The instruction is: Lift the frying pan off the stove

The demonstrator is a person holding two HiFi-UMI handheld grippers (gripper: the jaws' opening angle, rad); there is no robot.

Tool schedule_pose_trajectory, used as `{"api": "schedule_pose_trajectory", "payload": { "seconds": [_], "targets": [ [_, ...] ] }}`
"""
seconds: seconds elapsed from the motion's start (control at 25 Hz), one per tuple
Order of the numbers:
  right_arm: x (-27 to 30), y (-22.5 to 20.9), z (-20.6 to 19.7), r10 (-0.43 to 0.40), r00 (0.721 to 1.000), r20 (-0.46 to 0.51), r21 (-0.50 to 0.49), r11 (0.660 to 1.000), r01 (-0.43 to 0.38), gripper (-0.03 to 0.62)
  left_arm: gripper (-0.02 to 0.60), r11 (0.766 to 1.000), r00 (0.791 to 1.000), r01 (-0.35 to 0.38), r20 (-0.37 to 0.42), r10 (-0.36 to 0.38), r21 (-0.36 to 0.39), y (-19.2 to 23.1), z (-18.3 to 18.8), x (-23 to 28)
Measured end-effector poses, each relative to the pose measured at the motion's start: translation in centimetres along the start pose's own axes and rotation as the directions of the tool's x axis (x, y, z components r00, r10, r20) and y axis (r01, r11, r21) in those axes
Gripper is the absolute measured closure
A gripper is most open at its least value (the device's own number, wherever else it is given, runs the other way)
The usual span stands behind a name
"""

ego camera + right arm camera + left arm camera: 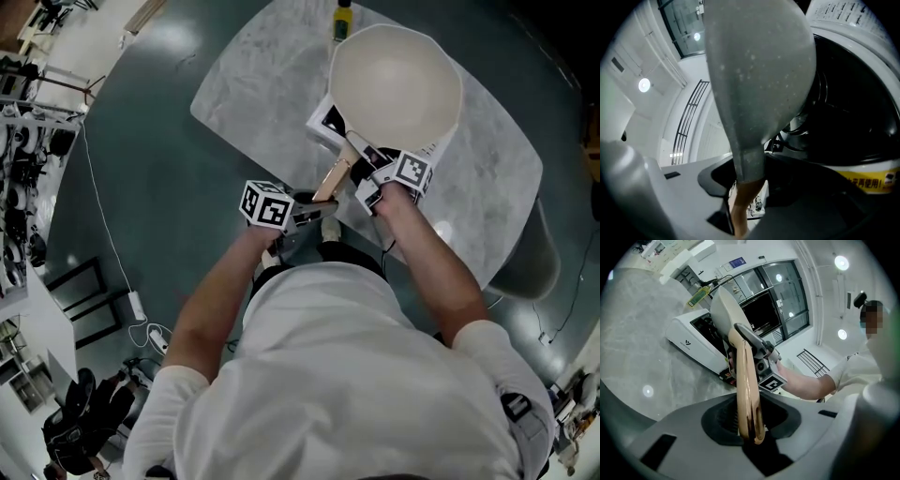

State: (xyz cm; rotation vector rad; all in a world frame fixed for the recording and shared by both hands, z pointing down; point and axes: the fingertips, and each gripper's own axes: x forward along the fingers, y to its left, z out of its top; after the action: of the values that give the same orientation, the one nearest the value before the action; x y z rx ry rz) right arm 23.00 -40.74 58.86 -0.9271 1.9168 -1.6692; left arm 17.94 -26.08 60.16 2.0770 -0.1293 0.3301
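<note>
Dark green floor [150, 187] all round. On it stands a pale marbled counter [244, 103] with an irregular outline.

I look steeply down over white sleeves, both forearms reaching to the counter's near edge.

White stove [324, 122] on the counter, mostly covered from above. I see only one corner with a dark top.

White frying pan [394, 84] directly over the stove, inside bare, its wooden handle [334, 176] pointing back toward me. I cannot tell whether its base touches the stove top.

Right hand-held gripper [370, 178] is on the handle's root. In its own view the jaws are clamped where the pan's grey neck meets the wood, with the pan's underside filling the picture above.

Left hand-held gripper [307, 212] is just behind it on the same handle. In its own view the jaws are clenched on the rounded free end of the wood, and the right hand-held gripper shows further up the handle.

Small yellow-green bottle [343, 21] at the counter's far side, just beyond the pan's rim.
</note>
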Motion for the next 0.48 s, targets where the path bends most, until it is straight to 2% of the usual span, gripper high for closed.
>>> {"api": "schedule_pose_trajectory", "payload": {
  "seconds": [0.32,0.48],
  "targets": [
    [0.5,2.0,-1.9,-0.013,1.000,-0.012,-0.039,0.999,0.012,0.424,0.471,0.998,0.996,0.067,0.057,-0.066,-0.004,-2.0,0.2,-3.1],
    [1.6,-0.1,-2.6,0.007,1.000,-0.017,-0.036,0.999,-0.007,0.422,0.471,0.997,0.995,0.071,0.076,-0.071,-0.002,0.3,-0.6,-3.2]
  ]
}}
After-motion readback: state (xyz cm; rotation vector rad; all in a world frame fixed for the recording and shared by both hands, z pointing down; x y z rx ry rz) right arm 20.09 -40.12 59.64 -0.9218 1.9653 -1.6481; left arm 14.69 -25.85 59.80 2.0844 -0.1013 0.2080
